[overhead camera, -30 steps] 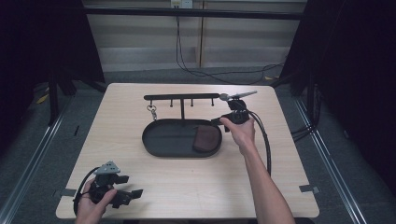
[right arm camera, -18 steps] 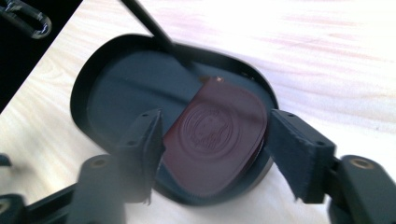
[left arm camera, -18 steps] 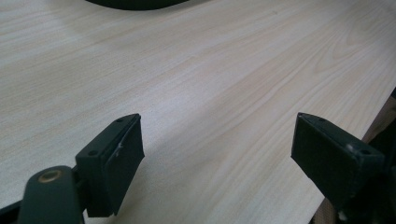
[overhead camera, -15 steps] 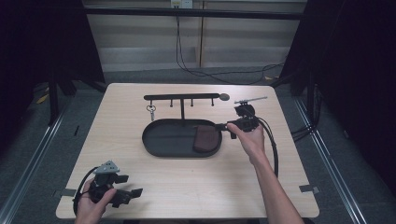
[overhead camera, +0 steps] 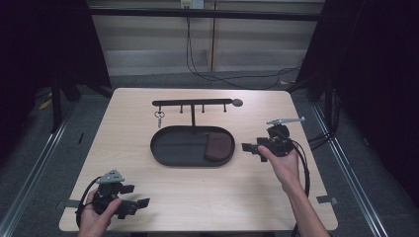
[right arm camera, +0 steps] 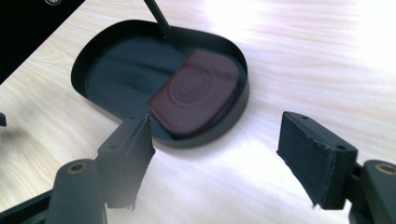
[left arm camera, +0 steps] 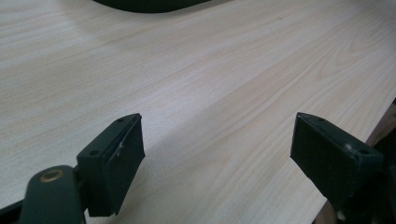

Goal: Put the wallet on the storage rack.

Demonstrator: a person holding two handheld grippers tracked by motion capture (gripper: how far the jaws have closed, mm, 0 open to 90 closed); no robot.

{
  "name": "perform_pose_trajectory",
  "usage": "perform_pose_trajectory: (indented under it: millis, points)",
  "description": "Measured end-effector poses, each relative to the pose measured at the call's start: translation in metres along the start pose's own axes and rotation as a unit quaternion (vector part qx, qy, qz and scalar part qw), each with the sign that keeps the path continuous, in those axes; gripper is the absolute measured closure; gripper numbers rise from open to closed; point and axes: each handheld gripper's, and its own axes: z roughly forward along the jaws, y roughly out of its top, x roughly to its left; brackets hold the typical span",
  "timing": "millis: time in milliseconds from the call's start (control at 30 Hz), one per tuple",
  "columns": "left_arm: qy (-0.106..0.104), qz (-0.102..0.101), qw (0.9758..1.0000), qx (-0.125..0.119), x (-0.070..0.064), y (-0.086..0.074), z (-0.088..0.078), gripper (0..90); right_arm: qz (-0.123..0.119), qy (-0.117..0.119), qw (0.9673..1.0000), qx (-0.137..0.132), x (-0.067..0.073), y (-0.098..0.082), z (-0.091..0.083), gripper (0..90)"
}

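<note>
Just beside tray (overhead camera: 163, 153): right gripper (overhead camera: 249, 147), gaping.

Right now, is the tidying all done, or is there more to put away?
Done, it looks like: the brown pouch lies in the black tray, and a key ring hangs on the rack. In hand: nothing. The right gripper has just been opening its jaws, empty, beside the tray; the left gripper rests open near the table's front edge. Nothing loose seems left.

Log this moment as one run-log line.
right gripper: open, jaws just opened, nothing between them | brown pouch: lying in black tray, right end | left gripper: open over bare table
</note>
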Motion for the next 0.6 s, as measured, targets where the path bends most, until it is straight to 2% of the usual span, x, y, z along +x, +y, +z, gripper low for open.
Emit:
perform_pose_trajectory:
  millis: [333, 600]
  points:
    - [0.007, -0.005, 1.0000, 0.001, 0.001, 0.000, 0.000, 17.6, -0.004, -0.012, 0.9999, -0.010, -0.002, -0.035, -0.018, 25.2]
    - [0.010, -0.003, 0.9997, -0.022, 0.000, -0.001, -0.004, 17.1, -0.005, -0.026, 0.9995, -0.018, -0.006, -0.066, -0.027, 23.4]
